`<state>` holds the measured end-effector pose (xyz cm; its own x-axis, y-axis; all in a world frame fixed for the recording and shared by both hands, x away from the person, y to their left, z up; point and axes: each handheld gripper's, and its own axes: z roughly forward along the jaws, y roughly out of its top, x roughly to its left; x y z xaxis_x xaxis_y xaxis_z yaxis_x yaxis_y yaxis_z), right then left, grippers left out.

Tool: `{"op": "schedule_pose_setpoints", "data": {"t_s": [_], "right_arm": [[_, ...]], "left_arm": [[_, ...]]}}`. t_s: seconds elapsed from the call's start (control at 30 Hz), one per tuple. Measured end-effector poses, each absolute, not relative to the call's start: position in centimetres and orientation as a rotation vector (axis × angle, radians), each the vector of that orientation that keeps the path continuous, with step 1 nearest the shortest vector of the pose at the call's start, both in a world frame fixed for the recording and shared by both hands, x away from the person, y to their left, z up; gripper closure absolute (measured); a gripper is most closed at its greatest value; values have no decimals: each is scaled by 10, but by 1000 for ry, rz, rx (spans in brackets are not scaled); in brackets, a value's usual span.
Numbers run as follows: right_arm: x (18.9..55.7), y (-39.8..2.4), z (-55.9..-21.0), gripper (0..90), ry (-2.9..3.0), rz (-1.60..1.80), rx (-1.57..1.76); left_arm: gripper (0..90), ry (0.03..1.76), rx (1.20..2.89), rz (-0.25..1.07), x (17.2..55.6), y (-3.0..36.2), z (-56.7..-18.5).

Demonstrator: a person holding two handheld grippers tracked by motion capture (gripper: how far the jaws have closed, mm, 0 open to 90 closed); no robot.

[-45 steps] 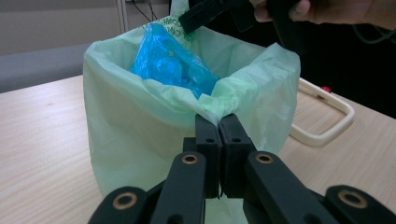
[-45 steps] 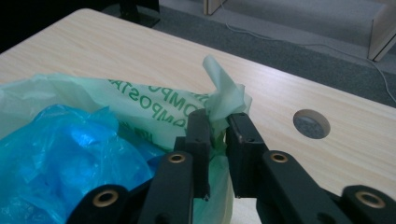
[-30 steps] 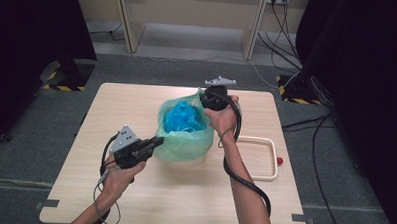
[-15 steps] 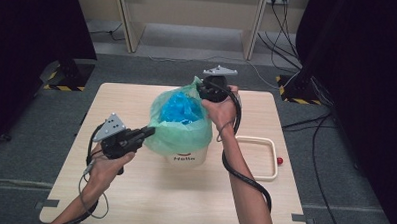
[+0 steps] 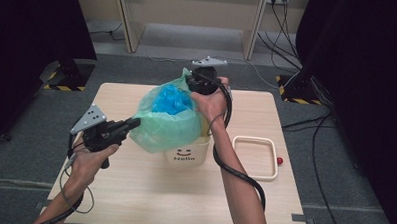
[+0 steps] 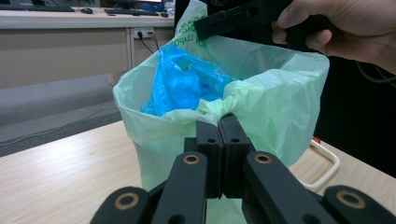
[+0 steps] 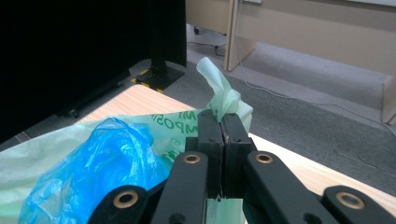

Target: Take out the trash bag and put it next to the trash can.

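Green bin liner [image 5: 166,123] hangs between both grippers over the white bin [image 5: 187,152] near the table's [image 5: 148,195] centre, its lower part apparently still just inside the bin's mouth, and a crumpled blue bag [image 5: 171,100] sits inside it. The left gripper [image 5: 131,124] has its jaws clenched on the liner's rim at about 9 o'clock of the bag, and the left gripper view shows the 2 black jaws pressed together with a fold of green film caught at their tips. The right gripper [image 5: 191,80] is likewise clamped on the rim at about 12 o'clock, a twist of green plastic poking up past its closed jaws in the right gripper view. Compared with 1 second ago, the liner has risen: then it covered the bin, now the bin's front is bare, and the left hand [image 5: 87,158] has swung outward toward 9 o'clock, stretching the mouth wider. My judgement is that the liner is being lifted out of the bin and is most of the way free. The bin's front carries a smiley face and a word that reads like "Hello". Green print on the liner reads partly "COMPOS", the rest hidden by folds. A white rectangular frame [image 5: 255,158] lies at 3 o'clock of the bin, with a small red object [image 5: 280,160] just beside it
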<state>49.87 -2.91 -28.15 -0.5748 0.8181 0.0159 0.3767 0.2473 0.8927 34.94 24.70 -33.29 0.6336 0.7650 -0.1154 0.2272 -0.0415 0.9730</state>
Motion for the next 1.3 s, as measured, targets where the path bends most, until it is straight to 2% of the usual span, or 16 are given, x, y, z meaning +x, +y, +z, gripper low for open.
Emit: {"op": "schedule_pose_setpoints", "data": {"t_s": [0.47,1.03,1.3], "right_arm": [[500,17,-267,891,2103,1320,1022],[502,71,-283,888,2181,1343,987],[502,94,-309,884,2239,1297,982]], "left_arm": [[887,891,1517,591,342,291,-323],[884,987,1486,636,332,335,-343],[883,1022,1531,626,331,340,-364]]}}
